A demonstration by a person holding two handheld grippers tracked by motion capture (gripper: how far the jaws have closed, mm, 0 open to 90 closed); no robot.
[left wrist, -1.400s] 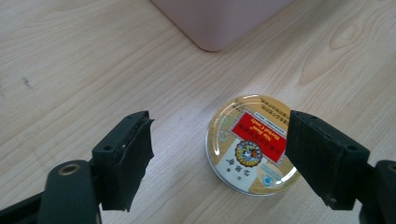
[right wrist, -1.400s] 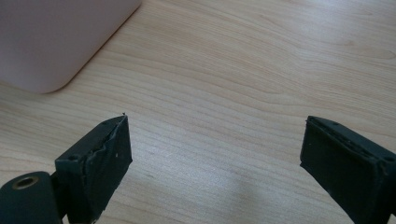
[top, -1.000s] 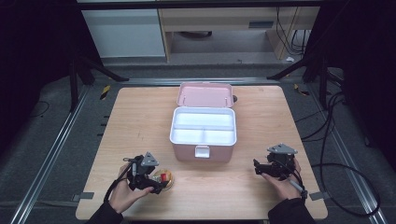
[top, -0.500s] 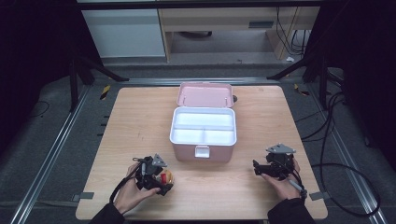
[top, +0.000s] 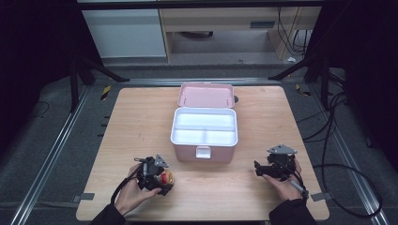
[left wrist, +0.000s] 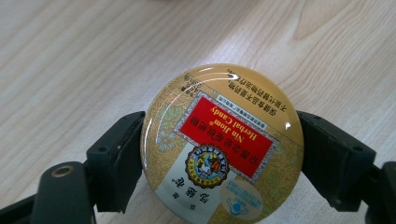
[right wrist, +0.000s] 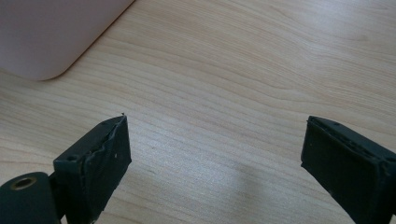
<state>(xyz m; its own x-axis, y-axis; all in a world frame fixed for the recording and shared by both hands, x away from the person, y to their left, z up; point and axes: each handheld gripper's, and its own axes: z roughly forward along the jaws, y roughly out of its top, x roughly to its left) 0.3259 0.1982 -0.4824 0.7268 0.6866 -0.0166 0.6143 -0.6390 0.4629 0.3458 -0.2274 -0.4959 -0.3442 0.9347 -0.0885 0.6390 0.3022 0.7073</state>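
A round gold candy tin with a red label lies flat on the wooden table, near its front left. My left gripper has one black jaw against each side of the tin. In the high view the tin peeks out beside the left gripper, held in a hand. My right gripper sits at the front right, jaws wide apart with only bare wood between them in the right gripper view.
An open pink box with a white divided tray stands mid-table, its lid leaning back. A corner of the box lies ahead and left of the right gripper. Cables trail over the floor at the right.
My left gripper has slid to the right, up to the candy tin, which now sits between its jaws. The right gripper has hardly moved.
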